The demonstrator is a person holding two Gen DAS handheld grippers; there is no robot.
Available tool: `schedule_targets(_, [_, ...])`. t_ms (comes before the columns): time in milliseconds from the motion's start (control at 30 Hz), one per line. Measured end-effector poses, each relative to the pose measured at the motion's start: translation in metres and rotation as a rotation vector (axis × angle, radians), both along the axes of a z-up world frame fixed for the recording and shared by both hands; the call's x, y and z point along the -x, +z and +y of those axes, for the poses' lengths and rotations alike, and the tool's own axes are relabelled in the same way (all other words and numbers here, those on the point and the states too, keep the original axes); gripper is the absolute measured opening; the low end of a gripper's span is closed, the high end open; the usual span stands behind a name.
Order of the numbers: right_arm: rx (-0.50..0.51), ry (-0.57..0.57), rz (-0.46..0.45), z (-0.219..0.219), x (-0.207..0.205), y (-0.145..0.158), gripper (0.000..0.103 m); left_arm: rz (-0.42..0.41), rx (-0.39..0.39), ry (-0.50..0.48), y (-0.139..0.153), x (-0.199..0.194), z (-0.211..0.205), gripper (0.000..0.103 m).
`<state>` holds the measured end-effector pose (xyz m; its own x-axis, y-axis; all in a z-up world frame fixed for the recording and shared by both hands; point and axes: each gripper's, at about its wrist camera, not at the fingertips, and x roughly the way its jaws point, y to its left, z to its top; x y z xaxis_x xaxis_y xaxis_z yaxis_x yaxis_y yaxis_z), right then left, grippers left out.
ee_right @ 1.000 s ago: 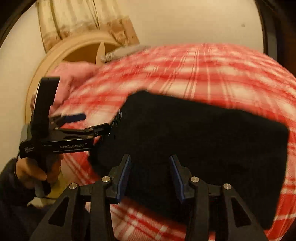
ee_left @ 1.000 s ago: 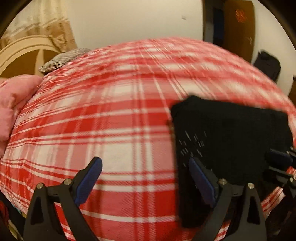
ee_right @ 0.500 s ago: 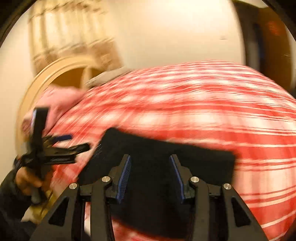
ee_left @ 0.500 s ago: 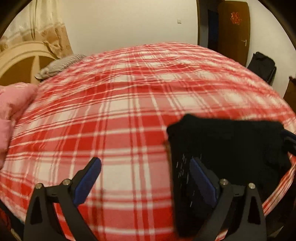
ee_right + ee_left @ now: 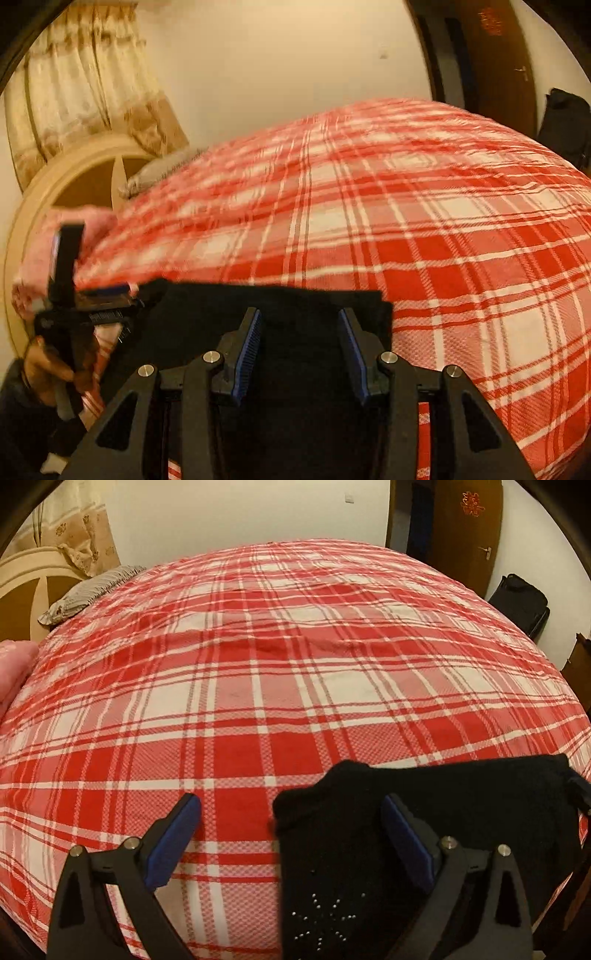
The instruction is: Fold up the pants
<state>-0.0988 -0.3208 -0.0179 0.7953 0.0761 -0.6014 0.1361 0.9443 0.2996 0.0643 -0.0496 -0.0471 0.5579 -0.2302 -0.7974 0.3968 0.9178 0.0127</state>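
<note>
While the black pants are lying folded at the near edge of the plaid bed, you are holding the left hand-held gripper with fingers wide apart over their left corner. You are holding the right hand-held gripper partly apart, clamping nothing, over the pants.

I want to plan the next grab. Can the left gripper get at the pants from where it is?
Probably yes. The left gripper is open, and the black pants lie flat on the plaid bed with their left edge between its fingers; nothing blocks it.
</note>
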Motion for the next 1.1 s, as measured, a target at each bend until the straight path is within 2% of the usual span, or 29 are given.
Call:
schedule_targets(67, [0.002, -0.039, -0.02, -0.002, 0.009, 0.006, 0.053, -0.016, -0.013, 0.006, 0.005, 0.005, 0.003, 0.1])
schedule_targets(100, [0.001, -0.063, -0.025, -0.005, 0.015, 0.006, 0.062, -0.018, -0.013, 0.009, 0.006, 0.006, 0.004, 0.1])
schedule_targets(133, [-0.006, -0.09, -0.03, -0.007, 0.022, 0.004, 0.066, -0.017, -0.007, 0.016, 0.008, 0.009, 0.006, 0.1])
schedule_targets(200, [-0.029, -0.128, -0.012, -0.012, 0.03, -0.005, 0.066, 0.0, 0.016, 0.018, 0.008, 0.012, 0.008, 0.1])
schedule_targets(333, [-0.104, -0.121, 0.069, -0.017, 0.034, -0.03, 0.066, 0.046, 0.046, 0.02, 0.005, 0.023, 0.009, 0.1])
schedule_targets(467, [-0.183, -0.104, 0.071, -0.013, 0.037, -0.046, 0.068, 0.088, 0.078, 0.03, 0.001, 0.03, 0.011, 0.1])
schedule_targets(533, [-0.16, -0.097, 0.06, -0.008, 0.037, -0.046, 0.073, 0.125, 0.13, 0.035, -0.001, 0.034, 0.015, 0.1])
schedule_targets(600, [-0.13, -0.085, 0.065, -0.005, 0.036, -0.045, 0.073, 0.15, 0.168, 0.037, -0.004, 0.038, 0.018, 0.1])
schedule_targets(667, [-0.135, -0.111, 0.056, -0.01, 0.038, -0.044, 0.073, 0.165, 0.196, 0.04, -0.008, 0.041, 0.023, 0.1])
schedule_targets(733, [-0.145, -0.164, 0.043, -0.02, 0.044, -0.044, 0.073, 0.174, 0.256, 0.058, -0.009, 0.045, 0.032, 0.1])
schedule_targets(833, [-0.179, -0.175, 0.037, -0.026, 0.048, -0.047, 0.073, 0.163, 0.335, 0.05, -0.008, 0.054, 0.039, 0.1])
schedule_targets(933, [-0.178, -0.158, 0.041, -0.02, 0.048, -0.047, 0.073, 0.16, 0.303, 0.033, -0.014, 0.056, 0.03, 0.1])
schedule_targets(1033, [-0.196, -0.082, 0.032, -0.007, 0.048, -0.048, 0.073, 0.144, 0.268, 0.015, -0.013, 0.058, 0.023, 0.1])
schedule_targets(1100, [-0.114, -0.068, 0.049, 0.005, 0.046, -0.047, 0.071, 0.152, 0.286, 0.016, -0.013, 0.059, 0.024, 0.099])
